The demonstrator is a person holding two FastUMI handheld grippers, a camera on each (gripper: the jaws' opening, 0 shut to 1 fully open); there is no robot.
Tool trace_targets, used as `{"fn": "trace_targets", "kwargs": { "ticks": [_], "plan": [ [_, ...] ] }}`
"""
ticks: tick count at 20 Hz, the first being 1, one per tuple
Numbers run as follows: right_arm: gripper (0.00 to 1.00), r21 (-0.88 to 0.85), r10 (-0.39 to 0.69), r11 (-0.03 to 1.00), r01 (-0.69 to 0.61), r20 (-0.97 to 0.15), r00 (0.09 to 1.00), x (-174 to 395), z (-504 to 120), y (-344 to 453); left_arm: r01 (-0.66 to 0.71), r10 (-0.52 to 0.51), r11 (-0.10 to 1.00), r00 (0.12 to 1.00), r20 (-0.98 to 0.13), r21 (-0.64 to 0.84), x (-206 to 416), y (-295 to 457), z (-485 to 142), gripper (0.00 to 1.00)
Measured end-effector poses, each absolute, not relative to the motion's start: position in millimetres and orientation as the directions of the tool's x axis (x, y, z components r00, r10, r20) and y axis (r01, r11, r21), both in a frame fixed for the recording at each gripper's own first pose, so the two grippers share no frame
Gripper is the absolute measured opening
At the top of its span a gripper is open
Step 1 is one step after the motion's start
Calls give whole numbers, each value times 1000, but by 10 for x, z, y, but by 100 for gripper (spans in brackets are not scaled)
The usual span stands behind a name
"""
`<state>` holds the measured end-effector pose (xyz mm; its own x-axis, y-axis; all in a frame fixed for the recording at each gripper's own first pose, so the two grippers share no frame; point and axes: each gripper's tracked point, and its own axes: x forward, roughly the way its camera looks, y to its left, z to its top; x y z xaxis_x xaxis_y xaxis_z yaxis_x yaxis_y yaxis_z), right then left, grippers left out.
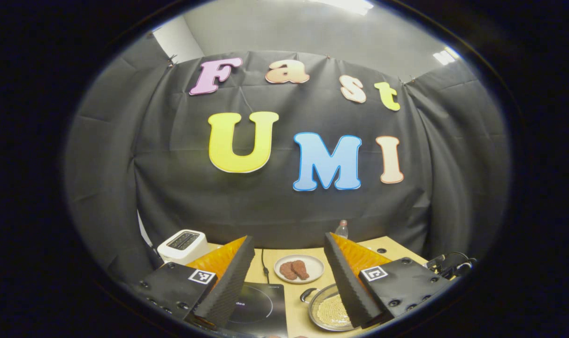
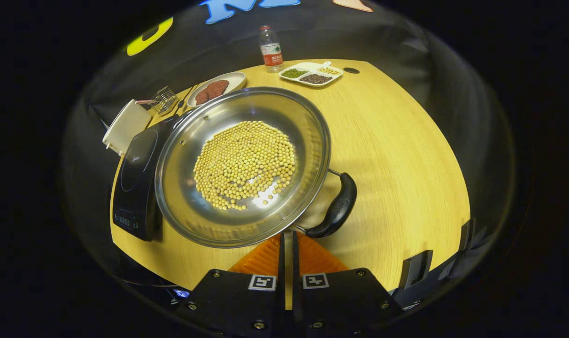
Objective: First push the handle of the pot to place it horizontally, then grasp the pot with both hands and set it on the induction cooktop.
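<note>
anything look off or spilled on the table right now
Nothing spilled: the yellow beans all lie inside the shiny steel pot. The oddity is placement: the pot sits on the wooden table, its rim overlapping the black induction cooktop, black side handle toward the shut right gripper.

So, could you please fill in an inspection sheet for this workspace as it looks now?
Surface: wooden table, bare on its right side.
Job's things: pot of yellow beans beside the cooktop, its rim over the cooktop's edge; black handle on its near side.
Clutter: plate of meat, divided dish, bottle, toaster, wire rack.
Grippers: left tongs open, raised above the table; right tongs shut, tips near the pot's rim.
Cables: black cord behind the cooktop.
Surroundings: black cloth wall.
</note>
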<state>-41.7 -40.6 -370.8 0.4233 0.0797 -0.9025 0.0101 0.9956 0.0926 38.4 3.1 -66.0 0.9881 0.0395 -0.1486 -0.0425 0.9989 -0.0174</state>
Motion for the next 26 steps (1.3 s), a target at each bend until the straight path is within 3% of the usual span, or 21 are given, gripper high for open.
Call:
{"fn": "trace_targets", "kwargs": {
  "ticks": [3, 4, 7, 25, 26],
  "plan": [
    [6, 78, 62, 997, 19, -902, 427, -323, -3712, -553, -42, 41, 999, 990, -137, -8, 417, 7, -608, 100],
    [6, 73, 58, 997, 19, -902, 427, -289, -3716, -600, -42, 42, 999, 990, -135, -2, 433, -3, -591, 96],
    [6, 56, 41, 998, 23, -901, 433, -188, -3699, -746, -49, 49, 999, 990, -133, 6, 441, -31, -577, 100],
    [6, 9, 12, 1000, -8, -894, 448, 414, -3627, -1235, -121, 121, 993, 978, -171, 8, 427, -27, -735, 96],
    [6, 5, 11, 1000, -14, -893, 449, 449, -3625, -1245, -125, 124, 992, 977, -174, 5, 426, -34, -745, 100]
  ]
}}
